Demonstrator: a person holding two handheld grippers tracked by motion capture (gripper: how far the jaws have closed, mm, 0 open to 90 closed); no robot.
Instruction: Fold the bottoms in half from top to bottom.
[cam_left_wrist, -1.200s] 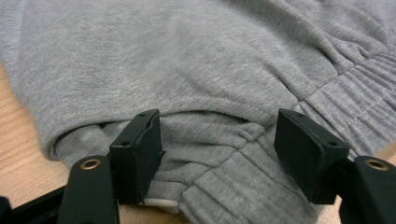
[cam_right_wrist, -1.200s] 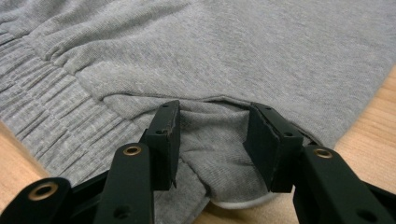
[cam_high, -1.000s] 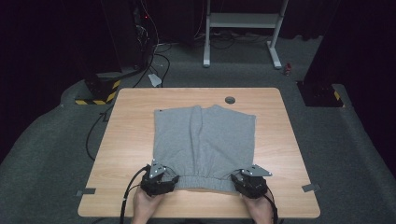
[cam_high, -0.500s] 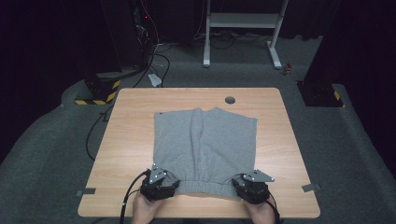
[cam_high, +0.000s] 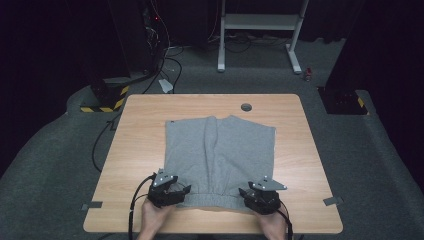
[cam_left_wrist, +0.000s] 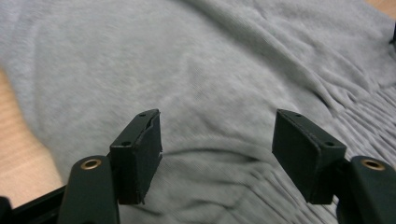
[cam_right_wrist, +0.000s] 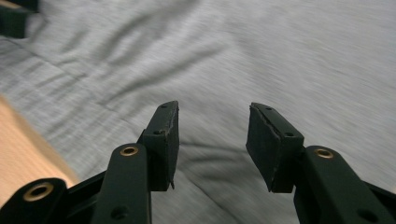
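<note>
At the near edge of the tabletop (cam_high: 135, 150), a person's two hands come in from below, each holding a black two-jaw gripper. The left gripper (cam_high: 186, 190) sits at the near left corner of a pair of grey shorts (cam_high: 220, 150); the right gripper (cam_high: 244, 192) sits at the near right corner, both at the gathered waistband. Seen from the left gripper's own camera, its jaws stand wide apart above the fabric and have just been closing slightly, with cloth under the gap but not pinched. From the right gripper's camera, its jaws also stand apart over the grey cloth — nothing clamped.

The shorts lie flat, mid-table, leg openings toward the far edge. Near that far edge is a round cable hole (cam_high: 246, 106). Beyond the table — on grey carpet — stand a yellow-and-black striped block (cam_high: 102, 102) at far left with cables (cam_high: 167, 65), a white metal frame (cam_high: 260, 30), and a dark box (cam_high: 345, 100) at far right.
</note>
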